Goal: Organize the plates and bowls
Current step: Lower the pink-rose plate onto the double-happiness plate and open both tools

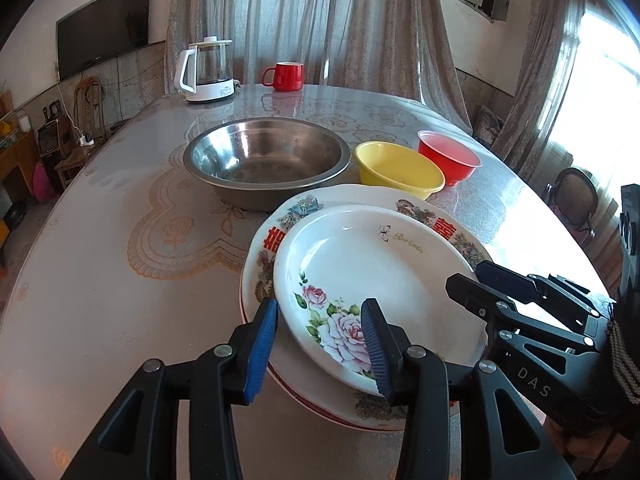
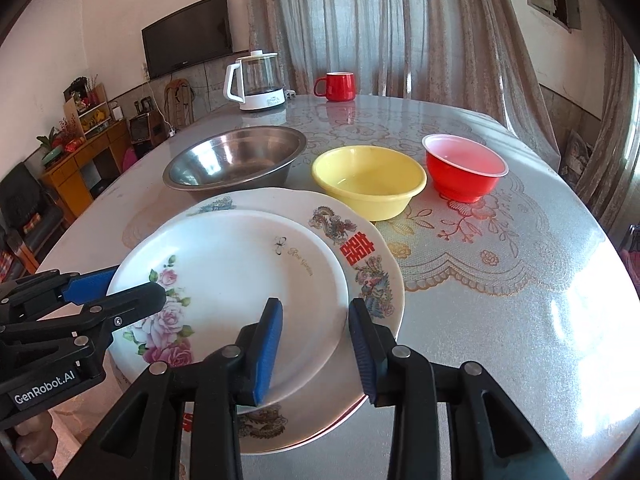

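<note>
Blue ribbed pads line both grippers, and each pair stands parted astride a rim of the white rose-painted plate (image 1: 372,280) without pressing on it. On the left gripper (image 1: 324,344) the inner pad hangs over the painted roses while the outer pad sits just outside the plate's left edge. On the right gripper (image 2: 316,344) one pad hovers over the plate's plain white well and the other stands beyond its right edge, above the larger plate beneath. So both are open, with the rim between the jaws but free.

That rose plate lies flat, stacked on the bigger white plate with red characters and dragon-and-phoenix decoration (image 2: 360,248), near the front edge of the glossy lace-patterned table (image 1: 112,288). Both grippers slant downward from the near side, one at each flank of the stack, about equally near it.

What the next move turns on, I judge, is that the bowls lie straight ahead beyond the plates: the wide stainless steel bowl (image 1: 266,160) to the left, the yellow plastic bowl (image 2: 368,184) in the middle, the red plastic bowl (image 2: 464,172) to the right. The yellow and red ones stand closer to the right hand.
</note>
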`<state>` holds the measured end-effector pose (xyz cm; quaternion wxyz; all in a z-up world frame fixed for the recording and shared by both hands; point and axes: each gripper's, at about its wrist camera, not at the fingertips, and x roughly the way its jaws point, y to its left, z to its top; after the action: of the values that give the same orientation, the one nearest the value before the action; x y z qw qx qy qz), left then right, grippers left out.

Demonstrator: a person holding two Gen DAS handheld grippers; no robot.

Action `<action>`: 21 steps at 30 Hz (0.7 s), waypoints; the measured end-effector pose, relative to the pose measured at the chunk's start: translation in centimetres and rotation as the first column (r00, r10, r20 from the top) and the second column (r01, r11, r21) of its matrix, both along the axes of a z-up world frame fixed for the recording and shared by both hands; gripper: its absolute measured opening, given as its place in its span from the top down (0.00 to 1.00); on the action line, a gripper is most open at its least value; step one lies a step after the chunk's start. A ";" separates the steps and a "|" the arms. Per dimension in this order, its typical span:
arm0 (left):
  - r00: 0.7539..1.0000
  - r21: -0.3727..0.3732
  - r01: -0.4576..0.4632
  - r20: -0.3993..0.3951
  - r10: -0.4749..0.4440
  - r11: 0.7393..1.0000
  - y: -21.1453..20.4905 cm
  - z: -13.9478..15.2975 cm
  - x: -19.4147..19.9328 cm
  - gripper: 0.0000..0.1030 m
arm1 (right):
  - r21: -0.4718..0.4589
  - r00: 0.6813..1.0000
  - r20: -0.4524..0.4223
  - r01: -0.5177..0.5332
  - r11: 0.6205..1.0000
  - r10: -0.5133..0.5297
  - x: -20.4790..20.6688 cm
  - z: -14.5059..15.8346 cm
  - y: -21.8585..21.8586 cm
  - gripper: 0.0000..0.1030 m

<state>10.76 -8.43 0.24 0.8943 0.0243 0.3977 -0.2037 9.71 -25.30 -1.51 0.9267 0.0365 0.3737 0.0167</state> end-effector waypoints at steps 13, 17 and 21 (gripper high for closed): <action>1.000 -0.021 -0.012 0.014 0.012 1.000 0.8 0.5 -0.9 0.57 | 0.044 1.000 0.019 -0.006 0.999 0.005 -0.6 0.1 -0.6 0.61; 0.999 -0.040 -0.047 0.015 0.048 0.998 1.8 0.8 -0.9 0.57 | 0.021 1.000 0.015 -0.016 1.000 0.015 -0.8 0.1 -0.1 0.61; 0.997 -0.042 -0.081 -0.002 0.081 0.996 2.5 0.5 -0.8 0.57 | 0.026 1.000 0.009 -0.029 0.999 0.029 -0.9 0.1 0.0 0.61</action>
<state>9.92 -5.89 0.79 0.9020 -0.0106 0.3942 -0.1756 8.78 -25.26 -1.40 0.9275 0.0431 0.3697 0.0351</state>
